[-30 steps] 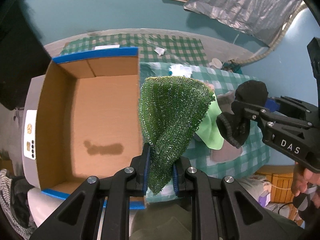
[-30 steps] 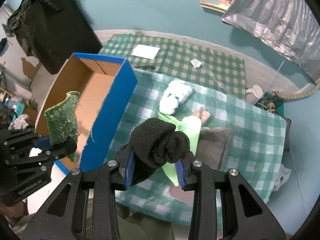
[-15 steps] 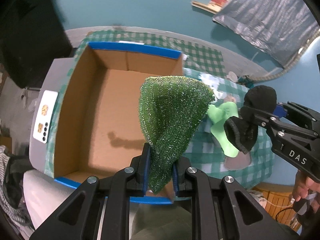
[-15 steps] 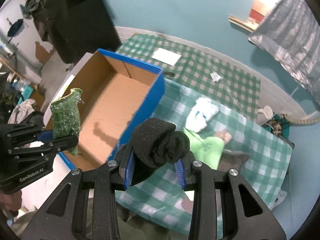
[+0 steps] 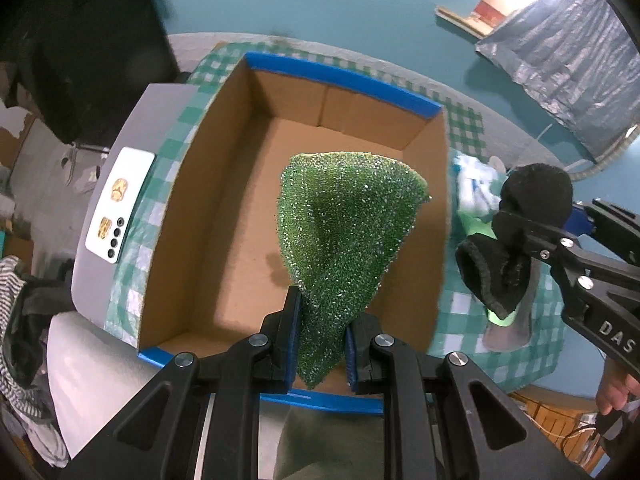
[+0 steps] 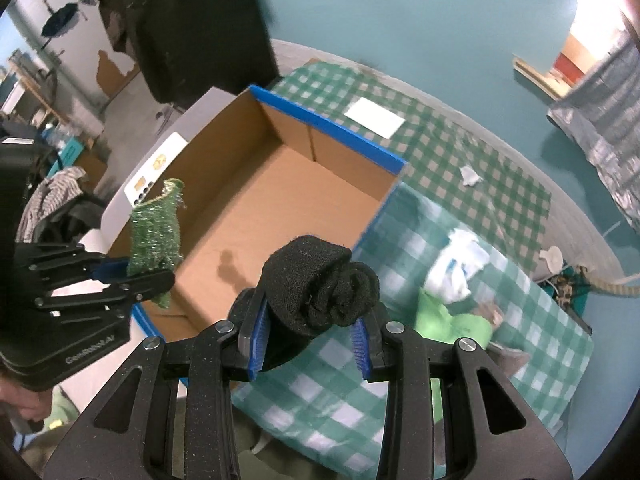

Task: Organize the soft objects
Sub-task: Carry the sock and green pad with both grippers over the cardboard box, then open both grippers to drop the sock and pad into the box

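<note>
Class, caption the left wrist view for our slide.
Left gripper holds a green scouring pad over the open cardboard box.

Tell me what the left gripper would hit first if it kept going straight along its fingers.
Probably the bare floor of the cardboard box: the left gripper, shut on the green scrubby cloth, points steeply down into it. Nothing else shows in that line, though depth is unclear.

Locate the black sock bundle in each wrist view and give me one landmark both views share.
Left wrist view: the black sock bundle is at the right edge, clamped in the right gripper, over the checked cloth.
Right wrist view: the bundle sits bottom centre, between the blue pads.
Shared landmark: the open cardboard box with blue-edged rim.
</note>
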Demonstrator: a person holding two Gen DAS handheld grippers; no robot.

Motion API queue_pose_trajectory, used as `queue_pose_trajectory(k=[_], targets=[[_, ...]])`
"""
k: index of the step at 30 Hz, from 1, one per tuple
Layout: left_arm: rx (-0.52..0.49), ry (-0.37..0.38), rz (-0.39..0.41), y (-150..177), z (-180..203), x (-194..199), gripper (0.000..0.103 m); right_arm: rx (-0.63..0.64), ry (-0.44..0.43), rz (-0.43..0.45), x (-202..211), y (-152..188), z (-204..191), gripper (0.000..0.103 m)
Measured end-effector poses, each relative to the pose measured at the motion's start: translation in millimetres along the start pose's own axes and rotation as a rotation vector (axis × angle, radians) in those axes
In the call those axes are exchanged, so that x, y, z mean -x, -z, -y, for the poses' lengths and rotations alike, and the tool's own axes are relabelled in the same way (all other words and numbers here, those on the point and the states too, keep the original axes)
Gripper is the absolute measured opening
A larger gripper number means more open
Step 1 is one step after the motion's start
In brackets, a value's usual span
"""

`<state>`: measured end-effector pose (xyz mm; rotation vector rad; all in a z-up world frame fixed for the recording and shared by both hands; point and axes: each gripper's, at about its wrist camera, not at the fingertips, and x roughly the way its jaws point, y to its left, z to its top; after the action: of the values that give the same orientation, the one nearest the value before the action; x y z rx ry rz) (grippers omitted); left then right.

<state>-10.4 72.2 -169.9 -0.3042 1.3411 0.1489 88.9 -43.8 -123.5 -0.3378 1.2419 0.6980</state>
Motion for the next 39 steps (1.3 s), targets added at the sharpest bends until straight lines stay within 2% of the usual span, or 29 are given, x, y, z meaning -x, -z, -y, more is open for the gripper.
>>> queue_pose_trajectory(k=[6,9,14,16,24,26,29,31,39], targets=[[0.014,-0.035,-0.03,-1.8,-13.5,-14.5,0.019,0.052,-0.001,-0.022,-12.9,-10.7,-17.2,0.034],[0.013,-0.05,-0.036,-3.5,-16.4,-17.2,0.027,0.068,-0.002,-0.031,-18.6,-16.0,-24.4,0.034],[0.034,-0.075,-0.034,-5.5,-22.9,-17.7,0.031,0.085,-0.007,-0.047,-27.5,-21.3,-35.7,0.034],[0.039,-0.07,-0.035,-5.9,-25.6,-17.6,0.039,0.091,-0.011,-0.056,-31.2,-22.9,-39.6,0.034],[0.046,-0.069,-0.041,-2.3,-35.9,-15.5,0.039,0.102,0.005,-0.083,-44.7,-26.5,-50.9,0.037],[0.049,-0.068,-0.045,-2.3,-37.8,-16.5,0.039,0.098,0.013,-0.08,-45.7,-26.4,-51.8,0.039],[0.048,-0.06,-0.049,-1.3,-39.4,-16.5,0.04,0.081,0.005,-0.072,-44.6,-26.1,-49.7,0.048],[0.043,-0.062,-0.047,-0.9,-39.3,-15.9,0.039,0.075,0.007,-0.063,-43.4,-26.2,-49.4,0.061],[0.04,-0.056,-0.044,-0.8,-37.9,-13.7,0.04,0.054,0.012,-0.053,-38.2,-26.2,-43.0,0.062]])
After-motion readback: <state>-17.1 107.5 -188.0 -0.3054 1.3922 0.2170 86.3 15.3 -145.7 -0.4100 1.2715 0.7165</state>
